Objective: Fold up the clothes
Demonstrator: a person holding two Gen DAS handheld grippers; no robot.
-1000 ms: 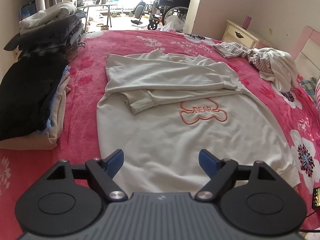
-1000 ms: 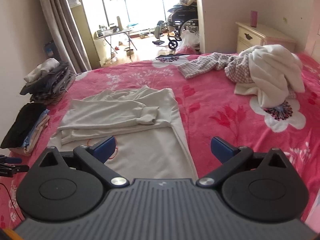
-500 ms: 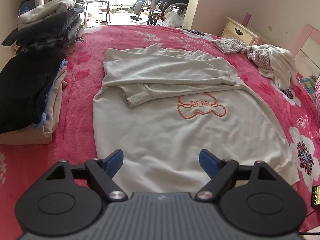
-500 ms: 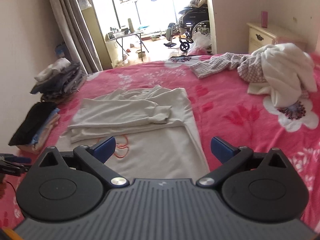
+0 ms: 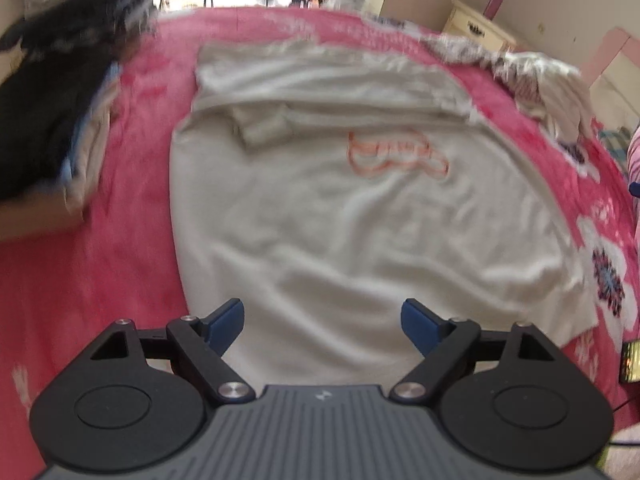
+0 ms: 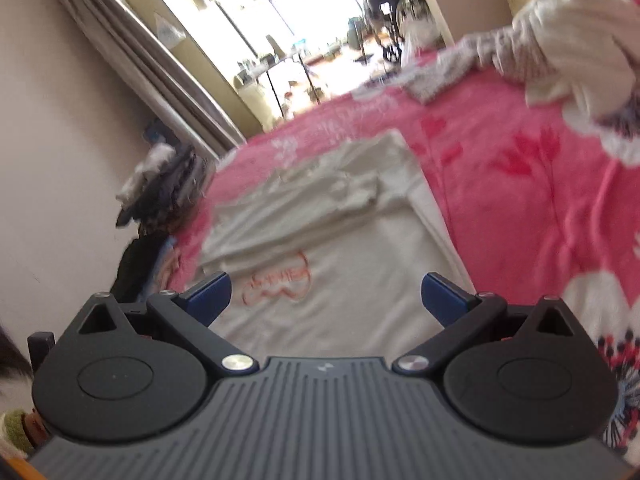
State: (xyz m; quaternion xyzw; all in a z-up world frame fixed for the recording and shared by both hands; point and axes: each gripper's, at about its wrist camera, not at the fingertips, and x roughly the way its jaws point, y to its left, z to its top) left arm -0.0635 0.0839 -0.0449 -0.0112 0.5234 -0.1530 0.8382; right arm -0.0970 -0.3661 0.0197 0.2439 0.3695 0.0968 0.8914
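A cream sweatshirt (image 5: 360, 216) with an orange bear outline lies flat on the pink flowered bedspread (image 5: 100, 272), its sleeves folded across the chest. My left gripper (image 5: 322, 318) hangs open just above the sweatshirt's near hem, nothing between its blue pads. In the right wrist view the same sweatshirt (image 6: 340, 280) lies ahead and the view is tilted. My right gripper (image 6: 326, 298) is open over the garment's near right part, with nothing in it. Both views are blurred.
Stacks of folded dark and light clothes (image 5: 48, 120) sit along the bed's left edge. A heap of unfolded white and checked garments (image 5: 536, 80) lies at the far right. A cream nightstand (image 5: 480, 28) stands by the wall. A doorway (image 6: 320, 40) lies beyond the bed.
Both grippers have sunk toward the sweatshirt, which now looks larger. The right wrist view has rolled, so the bed slants. Both pairs of jaws stay wide apart.
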